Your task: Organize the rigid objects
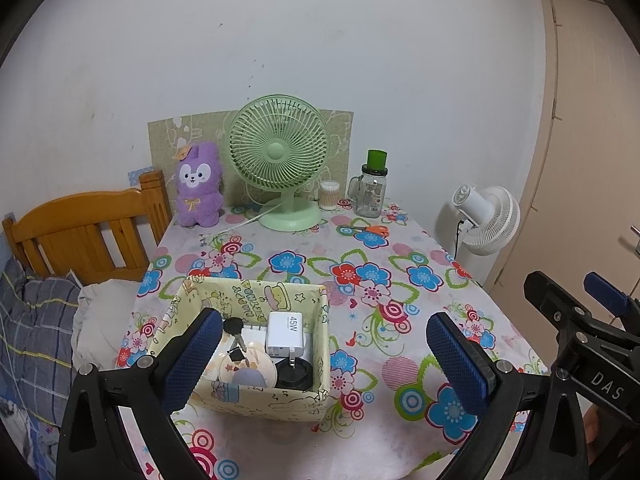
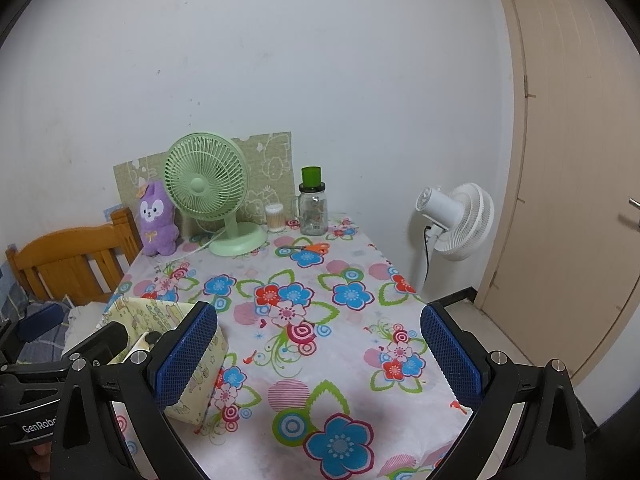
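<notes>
Box (image 1: 256, 400) near counter (image 1: 400, 420) front-left corner held charger (image 1: 285, 334), keys (image 1: 234, 326); scissors (image 1: 370, 230) remained out; left gripper (image 1: 324, 354), right gripper (image 2: 318, 354) both released, empty.

A green desk fan (image 1: 279, 162) is standing at the far end of the table, which is wearing a flowered tablecloth (image 1: 400, 280). A purple plush bunny (image 1: 199, 185) is sitting just left of it, against a patterned board (image 1: 340, 136) that is leaning on the wall. To the right, a cotton swab container (image 1: 329, 195) and a glass jar with a green lid (image 1: 372, 188) are standing near orange-handled scissors (image 1: 370, 229). A white floor fan (image 1: 486, 220) is standing beside the door (image 1: 592, 140), and a wooden headboard (image 1: 84, 232) is rising left of the table.
</notes>
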The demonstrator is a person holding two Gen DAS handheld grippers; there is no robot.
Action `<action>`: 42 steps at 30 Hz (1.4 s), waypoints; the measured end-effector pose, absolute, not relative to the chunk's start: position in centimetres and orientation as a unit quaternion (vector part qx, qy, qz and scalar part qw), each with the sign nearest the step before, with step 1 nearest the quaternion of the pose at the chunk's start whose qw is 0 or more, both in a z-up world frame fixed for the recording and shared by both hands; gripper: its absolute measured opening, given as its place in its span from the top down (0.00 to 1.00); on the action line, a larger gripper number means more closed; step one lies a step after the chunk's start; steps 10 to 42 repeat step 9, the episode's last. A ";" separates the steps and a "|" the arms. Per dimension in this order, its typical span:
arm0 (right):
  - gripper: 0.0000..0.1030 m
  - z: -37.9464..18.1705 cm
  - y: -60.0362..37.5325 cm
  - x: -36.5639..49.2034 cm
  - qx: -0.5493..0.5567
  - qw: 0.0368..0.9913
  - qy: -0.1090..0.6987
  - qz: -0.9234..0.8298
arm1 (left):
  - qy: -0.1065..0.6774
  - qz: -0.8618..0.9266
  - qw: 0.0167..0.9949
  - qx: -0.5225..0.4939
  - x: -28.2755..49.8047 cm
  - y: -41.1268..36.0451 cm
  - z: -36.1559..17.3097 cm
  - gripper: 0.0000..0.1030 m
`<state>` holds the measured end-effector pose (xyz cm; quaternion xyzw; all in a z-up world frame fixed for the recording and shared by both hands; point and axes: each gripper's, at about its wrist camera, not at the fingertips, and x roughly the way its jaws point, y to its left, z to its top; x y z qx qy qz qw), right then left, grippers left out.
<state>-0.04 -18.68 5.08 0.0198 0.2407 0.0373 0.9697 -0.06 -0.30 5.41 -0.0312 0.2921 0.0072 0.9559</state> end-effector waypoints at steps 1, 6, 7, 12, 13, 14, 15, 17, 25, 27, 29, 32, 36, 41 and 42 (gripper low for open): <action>0.00 5.1 -18.7 0.0 0.020 0.970 0.241 0.037 | 0.292 0.008 0.956 -0.031 0.0 -0.3 5.4 0.00; 0.00 5.0 -18.7 0.1 0.020 0.970 0.241 0.039 | 0.292 0.015 0.956 -0.029 0.2 -0.3 5.4 0.00; 0.00 4.9 -18.7 0.1 0.022 0.969 0.241 0.040 | 0.291 0.015 0.956 -0.029 0.2 -0.2 5.4 0.00; 0.00 4.9 -18.8 0.2 0.022 0.969 0.242 0.042 | 0.291 0.016 0.956 -0.028 0.3 -0.3 5.4 0.00; 0.00 4.9 -18.8 0.2 0.022 0.969 0.242 0.042 | 0.291 0.016 0.956 -0.028 0.3 -0.3 5.4 0.00; 0.00 4.9 -18.8 0.2 0.022 0.969 0.242 0.042 | 0.291 0.016 0.956 -0.028 0.3 -0.3 5.4 0.00; 0.00 4.9 -18.8 0.2 0.022 0.969 0.242 0.042 | 0.291 0.016 0.956 -0.028 0.3 -0.3 5.4 0.00; 0.00 4.9 -18.8 0.2 0.022 0.969 0.242 0.042 | 0.291 0.016 0.956 -0.028 0.3 -0.3 5.4 0.00; 0.00 4.9 -18.8 0.2 0.022 0.969 0.242 0.042 | 0.291 0.016 0.956 -0.028 0.3 -0.3 5.4 0.00; 0.00 4.9 -18.8 0.2 0.022 0.969 0.242 0.042 | 0.291 0.016 0.956 -0.028 0.3 -0.3 5.4 0.00; 0.00 4.9 -18.8 0.2 0.022 0.969 0.242 0.042 | 0.291 0.016 0.956 -0.028 0.3 -0.3 5.4 0.00; 0.00 4.9 -18.8 0.2 0.022 0.969 0.242 0.042 | 0.291 0.016 0.956 -0.028 0.3 -0.3 5.4 0.00; 0.00 4.9 -18.8 0.2 0.022 0.969 0.242 0.042 | 0.291 0.016 0.956 -0.028 0.3 -0.3 5.4 0.00; 0.00 4.9 -18.8 0.2 0.022 0.969 0.242 0.042 | 0.291 0.016 0.956 -0.028 0.3 -0.3 5.4 0.00; 0.00 4.9 -18.8 0.2 0.022 0.969 0.242 0.042 | 0.291 0.016 0.956 -0.028 0.3 -0.3 5.4 0.00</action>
